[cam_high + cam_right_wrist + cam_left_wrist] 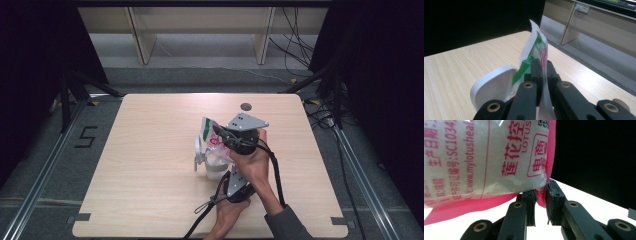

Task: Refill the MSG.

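A plastic bag (211,134) with pink and green print is held tilted above a white container (216,169) whose lid (199,150) stands open at its left. My right gripper (221,133) is shut on the bag's upper edge; in the right gripper view the green and red edge of the bag (537,46) rises out of the gripper (543,67), with the white lid (494,86) beside it. My left gripper (226,175) comes up from below, shut on the bag's lower pink corner. In the left gripper view the bag (486,157) hangs over my left gripper (540,195).
The light wooden table (150,200) has a round cable hole (245,106) near its far edge. Wooden shelf legs (142,45) stand on the floor behind it. A stand (67,95) is off the table's far left corner, and cables (320,112) lie at the right.
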The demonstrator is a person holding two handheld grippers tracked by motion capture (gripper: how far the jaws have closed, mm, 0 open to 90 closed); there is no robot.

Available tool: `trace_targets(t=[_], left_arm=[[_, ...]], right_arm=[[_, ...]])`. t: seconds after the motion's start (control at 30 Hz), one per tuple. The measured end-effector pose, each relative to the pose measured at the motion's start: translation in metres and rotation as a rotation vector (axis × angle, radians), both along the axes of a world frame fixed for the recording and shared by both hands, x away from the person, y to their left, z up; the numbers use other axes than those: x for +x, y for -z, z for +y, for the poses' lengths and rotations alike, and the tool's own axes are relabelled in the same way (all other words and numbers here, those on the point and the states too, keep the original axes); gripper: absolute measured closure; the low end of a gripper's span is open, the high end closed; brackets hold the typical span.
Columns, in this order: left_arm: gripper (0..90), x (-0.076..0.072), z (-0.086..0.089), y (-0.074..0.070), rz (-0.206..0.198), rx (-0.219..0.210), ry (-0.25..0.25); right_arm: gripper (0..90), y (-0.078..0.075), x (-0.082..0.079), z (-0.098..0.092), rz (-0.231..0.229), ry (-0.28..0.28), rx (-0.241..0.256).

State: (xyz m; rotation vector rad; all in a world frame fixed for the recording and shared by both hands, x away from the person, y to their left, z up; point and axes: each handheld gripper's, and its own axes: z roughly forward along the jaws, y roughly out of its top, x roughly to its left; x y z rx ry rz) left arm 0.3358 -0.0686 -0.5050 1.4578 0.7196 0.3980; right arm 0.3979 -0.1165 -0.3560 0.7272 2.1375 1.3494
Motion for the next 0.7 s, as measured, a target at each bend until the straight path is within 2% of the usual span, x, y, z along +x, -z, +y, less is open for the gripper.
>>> trace_targets(t=[0.1,0.27,0.33,0.7], left_arm=[[78.5,0.0008,-0.0002,0.0005,-0.001,-0.001,0.002],[78.5,0.0002,0.0000,0.0004,0.001,0.002,0.003],[78.5,0.0005,-0.0001,0.0006,-0.001,0.000,0.006],[78.5,0.0008,-0.0005,0.0005,-0.002,-0.005,0.011]], right_arm=[[90.0,-0.0001,-0.0001,-0.0004,0.015,-0.006,-0.008],[90.0,-0.0002,0.0003,-0.0005,0.004,-0.001,0.001],[90.0,0.0006,0.0007,-0.0002,0.006,-0.004,-0.011],[90.0,0.0004,0.0001,0.0003,0.013,-0.004,-0.009]])
